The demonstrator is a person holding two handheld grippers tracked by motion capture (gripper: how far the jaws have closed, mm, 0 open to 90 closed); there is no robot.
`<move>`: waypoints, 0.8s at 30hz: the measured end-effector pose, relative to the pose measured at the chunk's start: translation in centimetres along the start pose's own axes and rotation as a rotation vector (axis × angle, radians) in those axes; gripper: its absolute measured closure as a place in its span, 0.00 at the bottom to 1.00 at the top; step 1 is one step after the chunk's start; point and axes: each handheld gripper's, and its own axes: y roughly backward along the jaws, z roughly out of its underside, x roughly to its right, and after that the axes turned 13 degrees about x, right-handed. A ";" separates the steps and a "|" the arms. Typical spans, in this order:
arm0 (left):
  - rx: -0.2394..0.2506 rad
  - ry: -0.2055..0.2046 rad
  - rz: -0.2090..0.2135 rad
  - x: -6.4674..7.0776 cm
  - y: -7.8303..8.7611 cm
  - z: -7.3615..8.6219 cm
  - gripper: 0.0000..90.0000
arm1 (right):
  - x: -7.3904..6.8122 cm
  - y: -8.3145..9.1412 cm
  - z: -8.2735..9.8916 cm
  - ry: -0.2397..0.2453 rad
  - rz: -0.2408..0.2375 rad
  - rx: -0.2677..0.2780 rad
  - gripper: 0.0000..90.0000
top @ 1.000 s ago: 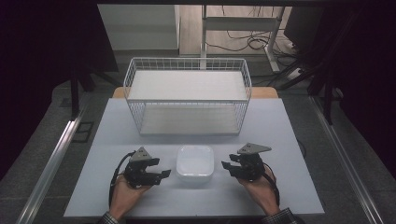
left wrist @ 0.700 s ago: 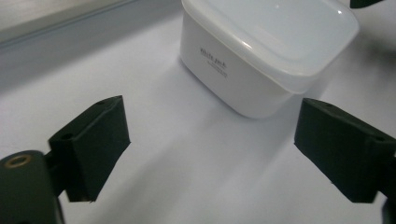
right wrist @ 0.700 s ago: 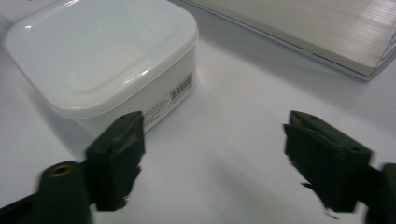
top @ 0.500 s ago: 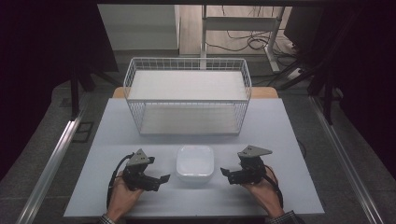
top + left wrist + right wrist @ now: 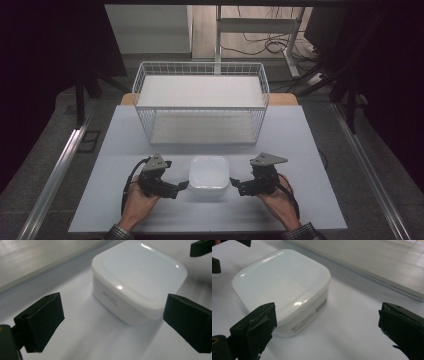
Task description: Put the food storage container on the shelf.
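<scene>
Left gripper (image 5: 183,186) low over table (image 5: 100,210), jaws just been opening, now wide apart, nothing clamped between them; tips just left of box. Right gripper (image 5: 234,184) mirrors it on other side, jaws likewise just been opening, now spread wide, gripping nothing; tips just right of box. White lidded box (image 5: 209,174) sits flat on table between two grippers, near front edge, lid on; small print on side wall in both gripper views. Farther back, white wire basket (image 5: 200,102) stands on table, well apart from box.
</scene>
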 end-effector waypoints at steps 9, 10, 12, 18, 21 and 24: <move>-0.035 0.012 0.044 0.3 -2.0 -1.2 0.05 | -1.4 -1.7 -1.2 -0.002 -0.018 -0.050 0.03; -0.035 0.012 0.044 0.3 -2.0 -1.2 0.05 | -1.5 -1.8 -1.3 -0.002 -0.011 -0.074 0.06; -0.038 0.023 0.050 0.3 -2.3 -1.5 0.07 | -1.6 -2.1 -1.5 -0.008 -0.015 -0.094 0.08; -0.062 0.060 0.050 -0.4 -4.0 -1.3 0.11 | -1.8 -3.6 -2.0 -0.041 -0.044 -0.131 0.18; -0.061 0.152 0.108 -1.4 -4.6 -0.7 0.10 | -1.1 -4.3 -1.6 -0.105 -0.068 -0.146 0.20; -0.071 0.183 0.160 -1.7 -4.7 -0.4 0.13 | -0.7 -4.3 -1.4 -0.155 -0.092 -0.154 0.24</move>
